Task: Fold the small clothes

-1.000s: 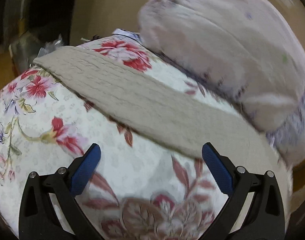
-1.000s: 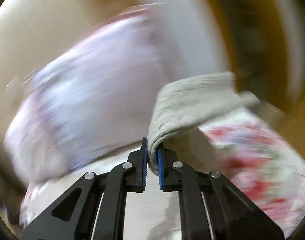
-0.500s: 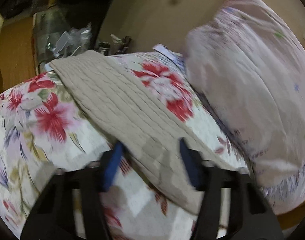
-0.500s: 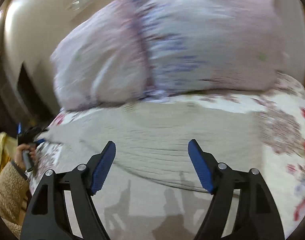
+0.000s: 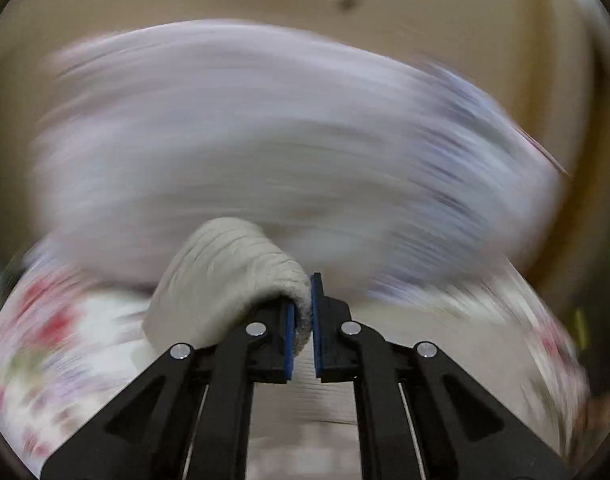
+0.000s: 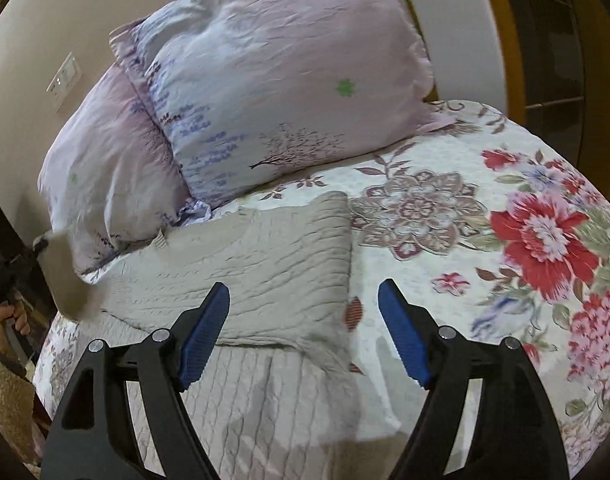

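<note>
A beige cable-knit garment (image 6: 265,268) lies on the floral bedspread (image 6: 505,240), its right part folded over. My left gripper (image 5: 303,320) is shut on one end of the beige knit garment (image 5: 229,276) and holds it lifted; the left wrist view is blurred by motion. That lifted end shows at the far left of the right wrist view (image 6: 63,276), next to the person's hand. My right gripper (image 6: 305,332) is open and empty, just above the garment's near folded edge.
Two lilac pillows (image 6: 265,92) lean against the wall at the head of the bed, just behind the garment. A wooden door frame (image 6: 505,40) stands at the right. The bed's left edge is by the person's hand (image 6: 5,316).
My left gripper has closed on the garment's left end and lifted it, swinging fast. My right gripper let go of its end earlier and stays open over the fold.
</note>
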`<state>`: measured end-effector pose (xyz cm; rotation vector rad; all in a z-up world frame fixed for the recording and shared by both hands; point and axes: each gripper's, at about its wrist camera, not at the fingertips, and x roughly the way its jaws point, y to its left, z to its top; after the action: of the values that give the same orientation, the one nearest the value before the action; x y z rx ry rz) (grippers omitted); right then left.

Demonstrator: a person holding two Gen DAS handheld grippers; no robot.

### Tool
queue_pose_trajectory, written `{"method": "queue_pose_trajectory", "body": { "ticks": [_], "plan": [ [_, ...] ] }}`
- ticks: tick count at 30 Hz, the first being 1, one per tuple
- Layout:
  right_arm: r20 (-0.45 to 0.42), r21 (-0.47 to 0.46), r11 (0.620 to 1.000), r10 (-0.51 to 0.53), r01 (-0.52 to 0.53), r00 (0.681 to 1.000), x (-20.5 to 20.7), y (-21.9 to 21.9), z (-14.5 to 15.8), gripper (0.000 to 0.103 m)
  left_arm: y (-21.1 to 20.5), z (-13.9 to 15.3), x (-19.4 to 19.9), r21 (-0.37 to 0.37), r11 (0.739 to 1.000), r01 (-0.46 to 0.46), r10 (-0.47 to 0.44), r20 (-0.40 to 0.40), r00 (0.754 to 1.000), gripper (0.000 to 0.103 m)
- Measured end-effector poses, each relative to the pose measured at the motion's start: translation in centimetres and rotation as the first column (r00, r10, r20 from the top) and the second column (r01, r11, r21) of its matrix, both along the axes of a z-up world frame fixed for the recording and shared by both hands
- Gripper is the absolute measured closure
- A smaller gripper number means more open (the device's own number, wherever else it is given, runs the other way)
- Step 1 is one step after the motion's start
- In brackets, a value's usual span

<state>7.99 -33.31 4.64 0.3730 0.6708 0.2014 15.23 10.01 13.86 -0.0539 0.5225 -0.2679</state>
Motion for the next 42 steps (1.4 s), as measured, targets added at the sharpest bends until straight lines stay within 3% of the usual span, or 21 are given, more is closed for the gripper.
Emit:
{"method": "queue_pose_trajectory", "body": {
  "ticks": [2,3,5,7,8,11,12,15,18,21,23,26,30,32,33,35,38,40,41,42],
  "plan": [
    [-0.011,-0.001,1.000,0.000,0.000,1.000,-0.1,-0.1,-0.2,0.025,-8.5,-1.5,-0.9,0.164,0.967,0.197,-0.194,-0.035,0.980,0.087],
    [-0.022,0.003,1.000,0.001,-0.001,1.000,-0.3,-0.3,-0.4,0.025,-12.8,-3.3,-1.7,0.280,0.921,0.272,-0.259,-0.081,0.962,0.082],
    [-0.042,0.017,1.000,0.001,0.000,0.999,-1.0,-0.7,-0.9,0.025,-15.8,-5.6,-3.0,0.385,0.873,0.300,-0.272,-0.128,0.954,0.073],
    [-0.062,0.037,0.999,0.011,-0.008,0.998,-2.4,-1.7,-1.4,0.022,-14.7,-7.0,-3.9,0.356,0.890,0.284,-0.234,-0.177,0.956,0.063],
    [-0.071,0.041,0.999,0.012,-0.009,0.997,-3.0,-2.0,-1.7,0.021,-12.6,-7.3,-4.4,0.309,0.920,0.241,-0.187,-0.195,0.963,0.055],
    [-0.131,0.093,0.995,0.037,-0.025,0.991,-5.5,-3.3,-3.4,0.021,-7.8,-7.4,-5.5,0.265,0.958,0.108,-0.052,-0.211,0.976,0.038],
    [-0.145,0.122,0.992,0.051,-0.034,0.988,-6.2,-3.5,-3.9,0.021,-5.1,-7.6,-6.2,0.236,0.970,0.049,0.008,-0.234,0.972,0.033],
    [-0.179,0.210,0.975,0.109,-0.070,0.978,-8.4,-3.5,-5.4,0.022,0.8,-8.7,-9.1,0.131,0.990,-0.049,0.089,-0.318,0.944,0.032],
    [-0.118,0.160,0.985,0.082,-0.062,0.990,-8.8,-2.5,-3.7,0.026,4.0,-9.8,-11.5,0.060,0.991,-0.117,0.131,-0.358,0.925,0.032],
    [-0.051,0.286,0.954,0.112,-0.093,0.992,-5.4,-0.6,-0.8,0.027,4.7,-10.0,-13.5,0.001,0.991,-0.136,0.127,-0.362,0.924,0.032],
    [-0.056,0.331,0.938,0.125,-0.100,0.991,-1.8,1.3,0.2,0.027,4.4,-10.5,-14.3,-0.016,0.990,-0.140,0.125,-0.367,0.922,0.031],
    [-0.153,0.316,0.948,0.080,-0.028,0.985,6.1,5.5,0.4,0.034,3.6,-11.2,-15.3,-0.016,0.988,-0.151,0.133,-0.385,0.913,0.031],
    [-0.307,0.323,0.941,0.002,0.102,0.952,13.0,8.6,-1.8,0.036,3.4,-12.4,-16.4,-0.049,0.986,-0.159,0.126,-0.406,0.905,0.031],
    [-0.354,0.322,0.936,-0.021,0.143,0.935,15.6,9.5,-3.6,0.058,3.2,-12.5,-16.7,-0.059,0.986,-0.158,0.123,-0.396,0.910,0.030],
    [-0.353,0.319,0.939,-0.006,0.126,0.936,16.0,9.6,-4.4,0.097,3.1,-12.6,-16.7,-0.063,0.986,-0.155,0.118,-0.394,0.911,0.030],
    [-0.302,0.337,0.934,-0.010,0.116,0.953,15.7,8.9,-4.5,0.097,3.1,-12.5,-16.8,-0.075,0.987,-0.145,0.104,-0.394,0.913,0.030],
    [-0.149,0.377,0.917,-0.079,0.131,0.986,11.8,5.8,-2.0,0.097,3.0,-12.5,-17.1,-0.093,0.988,-0.121,0.076,-0.385,0.920,0.029],
    [-0.146,0.367,0.919,-0.098,0.146,0.984,8.3,3.6,-1.7,0.095,3.1,-12.5,-17.5,-0.107,0.988,-0.111,0.063,-0.378,0.924,0.030],
    [-0.166,0.347,0.926,-0.096,0.149,0.981,6.3,2.5,-2.0,0.092,3.1,-12.6,-17.7,-0.121,0.987,-0.108,0.056,-0.376,0.925,0.030],
    [-0.175,0.325,0.932,-0.106,0.159,0.979,4.3,1.7,-2.2,0.078,3.2,-12.6,-18.0,-0.140,0.985,-0.105,0.045,-0.374,0.926,0.030]
  ]
}}
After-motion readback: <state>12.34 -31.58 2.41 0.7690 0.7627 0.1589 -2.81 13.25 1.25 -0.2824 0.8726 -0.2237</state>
